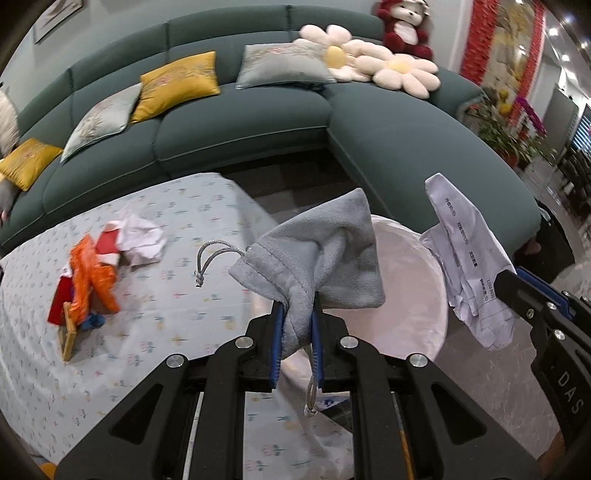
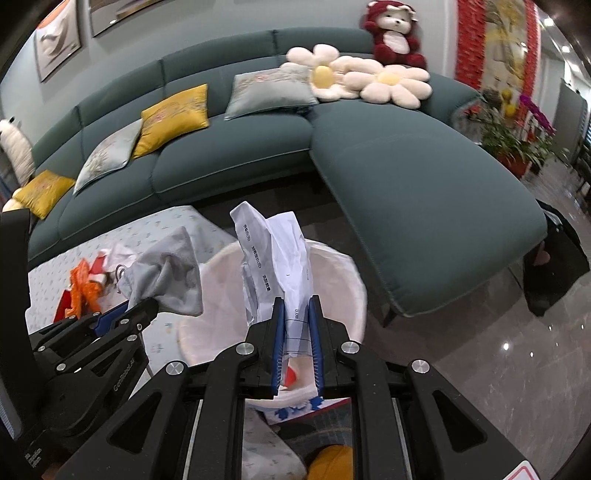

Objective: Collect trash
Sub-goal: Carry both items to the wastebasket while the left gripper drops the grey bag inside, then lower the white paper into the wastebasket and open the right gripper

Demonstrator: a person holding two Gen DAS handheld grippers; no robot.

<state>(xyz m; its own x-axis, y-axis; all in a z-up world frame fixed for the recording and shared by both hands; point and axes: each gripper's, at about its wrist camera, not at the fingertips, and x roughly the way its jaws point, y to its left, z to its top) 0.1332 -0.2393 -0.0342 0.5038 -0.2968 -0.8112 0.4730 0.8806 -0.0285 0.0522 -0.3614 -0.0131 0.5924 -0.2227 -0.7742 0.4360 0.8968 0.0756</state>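
The gray pouch (image 1: 317,258) is pinched between the fingers of the left gripper (image 1: 297,332), which are closed tight on its lower corner; its drawstring loops hang loose on either side. The crumpled printed paper (image 2: 273,266) is clamped the same way in the right gripper (image 2: 297,332), fingers closed on its lower end. Both pieces are held up in the air over or just beside the pale pink bin (image 2: 343,288), which stands between the table and the sofa; neither has gone in yet. Something red and white seems to lie inside the bin, low in the right wrist view, though it is too hidden to name.

So the task looks partway done: two pieces are lifted and need only be dropped. More is left on the table (image 1: 177,295), to the left and farther off: an orange wrapper (image 1: 90,277), crumpled white paper (image 1: 140,236), red card pieces (image 1: 59,299) and a small wooden frame-like piece (image 1: 68,336), all heaped close together.

The table wears a light cloth with a small flower print. Behind it a dark green sofa (image 1: 236,129) curves around, with yellow and gray cushions, flower-shaped pillows (image 1: 369,59) and a red plush toy (image 1: 404,29). The floor at right is glossy stone.
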